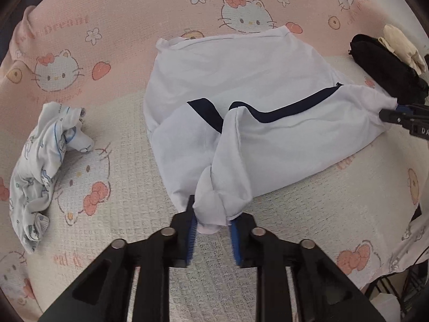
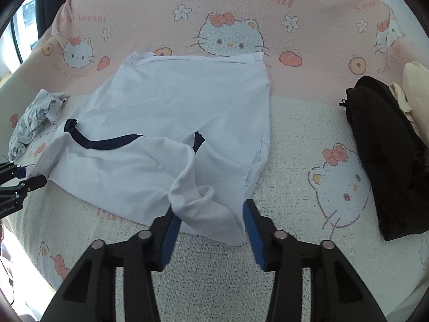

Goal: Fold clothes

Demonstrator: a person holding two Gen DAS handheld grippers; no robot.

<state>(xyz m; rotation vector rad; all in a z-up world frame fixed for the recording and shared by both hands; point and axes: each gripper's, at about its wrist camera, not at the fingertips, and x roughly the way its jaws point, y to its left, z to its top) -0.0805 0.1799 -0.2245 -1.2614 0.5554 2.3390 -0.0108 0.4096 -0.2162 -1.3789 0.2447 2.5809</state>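
**Left wrist view: white shirt bunched at both tongs on a cat-print bed**

Left wrist view shows a bed (image 1: pixel 335 228) under a pink-and-cream blanket (image 1: pixel 120 8) printed with cartoon cats; its edge drops away at 4 o'clock, where dark floor clutter shows.

Four garments lie on it. One white shirt (image 1: pixel 241 80) with navy trim sits at centre, flat toward 12 o'clock. One crumpled printed cloth (image 1: pixel 40 166) lies at 9 o'clock, one black garment (image 1: pixel 386 64) at 2 o'clock, with a cream piece (image 1: pixel 402 45) on top.

The left tongs (image 1: pixel 213 230) are closed on a gathered shirt corner at 6 o'clock. In the right wrist view, the right tongs (image 2: pixel 211 222) have shirt cloth between their pads; I cannot tell if they pinch it.

Bare blanket lies open between the shirt and both side piles.
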